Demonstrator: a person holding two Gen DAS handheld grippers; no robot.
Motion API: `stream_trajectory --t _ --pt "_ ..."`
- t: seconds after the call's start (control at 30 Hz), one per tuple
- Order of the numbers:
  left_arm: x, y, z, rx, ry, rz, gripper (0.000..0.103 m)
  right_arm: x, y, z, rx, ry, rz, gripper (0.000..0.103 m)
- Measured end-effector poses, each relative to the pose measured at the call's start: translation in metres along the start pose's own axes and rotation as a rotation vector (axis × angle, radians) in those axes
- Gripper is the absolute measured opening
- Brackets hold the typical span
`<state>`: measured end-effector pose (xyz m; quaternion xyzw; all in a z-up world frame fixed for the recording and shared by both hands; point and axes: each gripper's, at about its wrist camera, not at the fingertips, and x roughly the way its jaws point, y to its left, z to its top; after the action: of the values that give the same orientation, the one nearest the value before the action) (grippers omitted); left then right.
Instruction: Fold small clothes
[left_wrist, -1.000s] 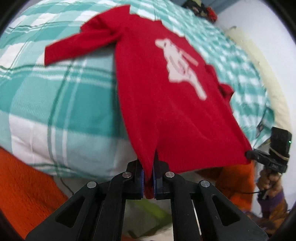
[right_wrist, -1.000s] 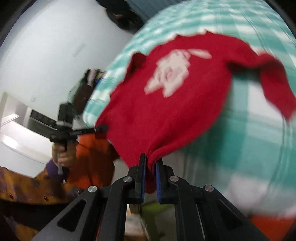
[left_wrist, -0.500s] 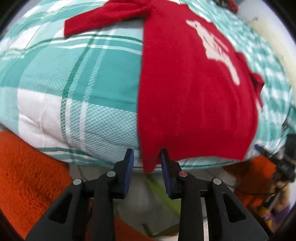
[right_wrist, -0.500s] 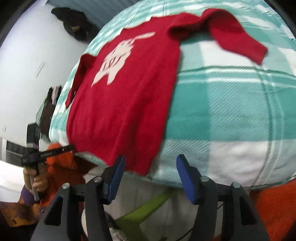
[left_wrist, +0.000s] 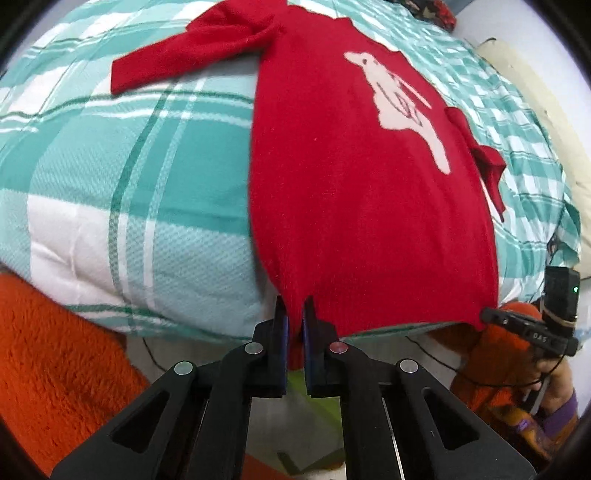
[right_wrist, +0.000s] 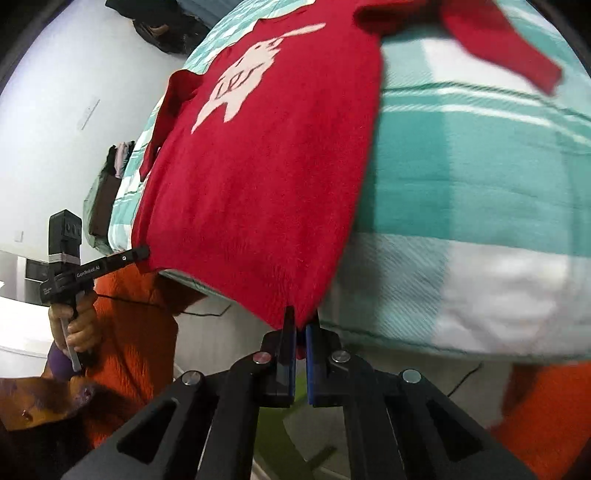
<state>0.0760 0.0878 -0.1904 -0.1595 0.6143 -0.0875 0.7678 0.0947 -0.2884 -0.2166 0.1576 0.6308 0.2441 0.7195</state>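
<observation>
Both tongs (left_wrist: 294, 321) (right_wrist: 300, 328) pinch the red sweater's (left_wrist: 354, 192) hem corners.

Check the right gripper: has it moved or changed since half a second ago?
Yes. The right gripper, then open below the sweater hem, has come up against the bed edge and shut on the hem corner.

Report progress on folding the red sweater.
Done: the sweater lies spread face up on the plaid bed, sleeves out. In hand: the left gripper and right gripper each pinch a hem corner. Left: every fold; none shows yet.
</observation>
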Motion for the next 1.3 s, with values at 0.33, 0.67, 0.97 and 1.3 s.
stream_trajectory --t 0.33,0.67,0.97,1.3 --pt "0.046 -0.025 0.010 0.084 0.052 0.232 0.004 0.047 -0.025 0.006 0.062 0.030 -0.204 0.003" --pt "-0.006 -0.008 0.010 0.020 -0.042 0.221 0.044 -0.013 -0.023 -0.009 0.039 -0.103 -0.195 0.050" --pt "0.022 -0.021 0.101 0.047 -0.092 0.179 0.051 -0.034 -0.034 0.074 0.016 -0.316 -0.128 0.048" --pt "0.041 -0.009 0.096 -0.012 -0.115 0.285 0.002 0.003 -0.039 0.069 -0.003 -0.255 -0.246 0.004"
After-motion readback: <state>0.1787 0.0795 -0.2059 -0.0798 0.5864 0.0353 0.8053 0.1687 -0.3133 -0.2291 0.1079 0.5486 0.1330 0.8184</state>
